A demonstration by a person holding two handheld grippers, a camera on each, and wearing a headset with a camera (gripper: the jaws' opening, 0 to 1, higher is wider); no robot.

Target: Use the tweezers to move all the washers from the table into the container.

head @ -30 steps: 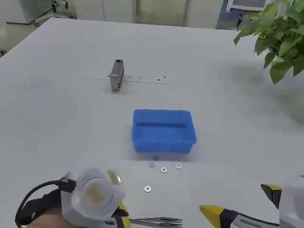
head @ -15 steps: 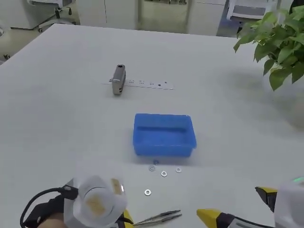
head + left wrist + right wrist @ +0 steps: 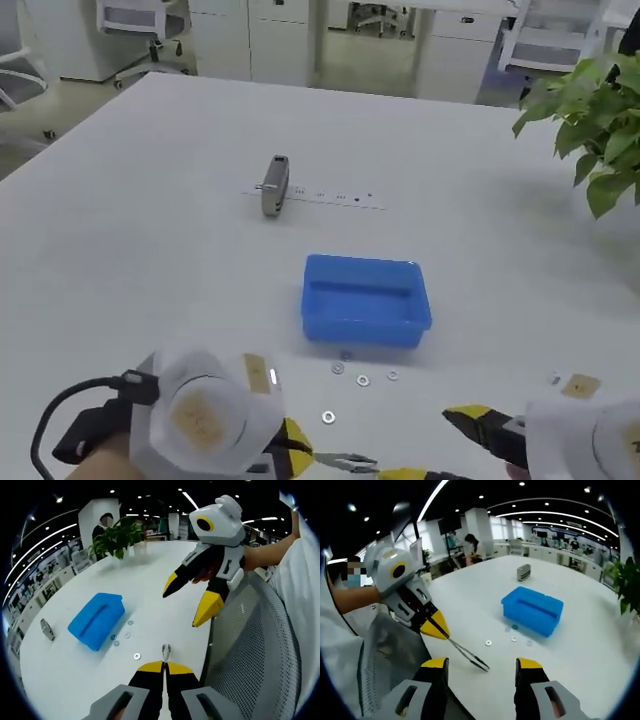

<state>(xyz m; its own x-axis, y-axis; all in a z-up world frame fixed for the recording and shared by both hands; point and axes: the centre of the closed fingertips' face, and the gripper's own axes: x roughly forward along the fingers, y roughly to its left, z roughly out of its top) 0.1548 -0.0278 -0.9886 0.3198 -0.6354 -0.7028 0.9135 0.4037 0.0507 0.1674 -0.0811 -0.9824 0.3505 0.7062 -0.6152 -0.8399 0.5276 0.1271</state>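
Note:
My left gripper (image 3: pixel 163 666) is shut on slim metal tweezers (image 3: pixel 166 650), whose tips point out over the white table. In the head view it sits at the bottom left (image 3: pixel 298 452), the tweezers (image 3: pixel 348 462) sticking out to the right. Several small washers (image 3: pixel 362 380) lie just in front of the blue container (image 3: pixel 366 300), and one washer (image 3: pixel 328 416) lies nearer to me. My right gripper (image 3: pixel 481 664) stands open and holds nothing, facing the tweezers' tips (image 3: pixel 479 664) and the left gripper (image 3: pixel 412 597). From the left gripper view the right gripper (image 3: pixel 197 597) hangs above the table edge.
A small metal block (image 3: pixel 275 185) and a thin marked strip (image 3: pixel 335 196) lie beyond the container. A potted plant (image 3: pixel 600 110) stands at the far right. A small tan tag (image 3: pixel 580 384) lies right of the washers. A grey mesh chair (image 3: pixel 255 645) is beside the table edge.
The head camera has tilted up, showing more of the room. The left gripper keeps its hold on the tweezers, whose tips have swung slightly. Washers and container have stayed put.

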